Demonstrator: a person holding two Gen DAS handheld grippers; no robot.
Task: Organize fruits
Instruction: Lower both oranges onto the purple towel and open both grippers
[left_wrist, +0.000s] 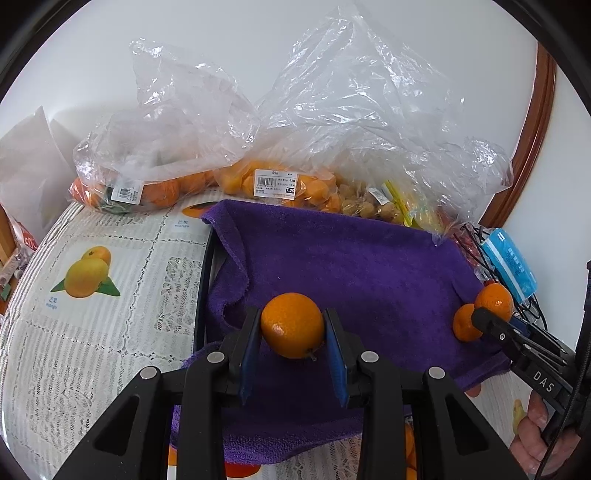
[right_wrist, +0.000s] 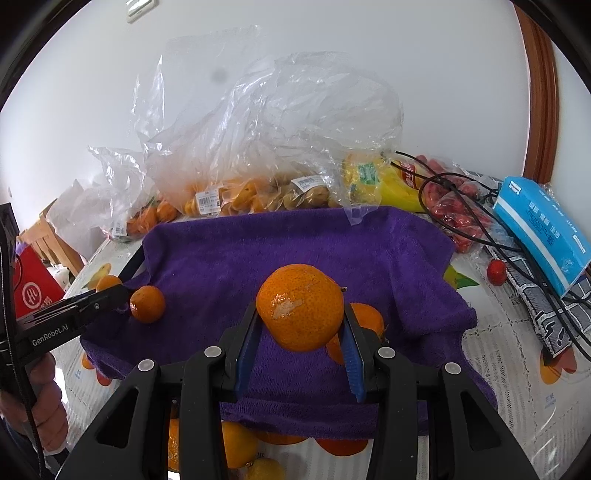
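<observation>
The left gripper (left_wrist: 292, 326) is clamped on a small mandarin (left_wrist: 292, 325), its blue pads (left_wrist: 248, 354) pressing the fruit's two sides. The fruit is nearly round with no clear long axis; its stem stub points down and toward the camera. It is held above the purple towel (left_wrist: 351, 258).

The right gripper (right_wrist: 301, 317) grips a larger mandarin (right_wrist: 300, 307) between its blue pads (right_wrist: 246, 350), also over the towel. A pale scuff on the peel faces the camera; which way its stem points cannot be told. Just behind it, a second mandarin (right_wrist: 367, 317) lies on the towel, partly hidden by the right-side finger.

Seen from the left wrist, the right gripper's arm reads "DAS"; from the right wrist, the left gripper's arm reads "GenRobot.AI". A hand (right_wrist: 40, 402) holds the left gripper's handle.

The towel lies on a lace-pattern tablecloth (left_wrist: 92, 332) printed with fruit pictures, one captioned "mango".

Farther back, clear plastic bags (left_wrist: 295, 122) hold orange fruit; one white price label (left_wrist: 275, 183) shows "7.26", the rest too small to read. To the right lie a blue tissue pack (right_wrist: 543, 229), black cables (right_wrist: 517, 236), a bag of red fruit (right_wrist: 461, 218) and one small loose red fruit (right_wrist: 496, 271).
</observation>
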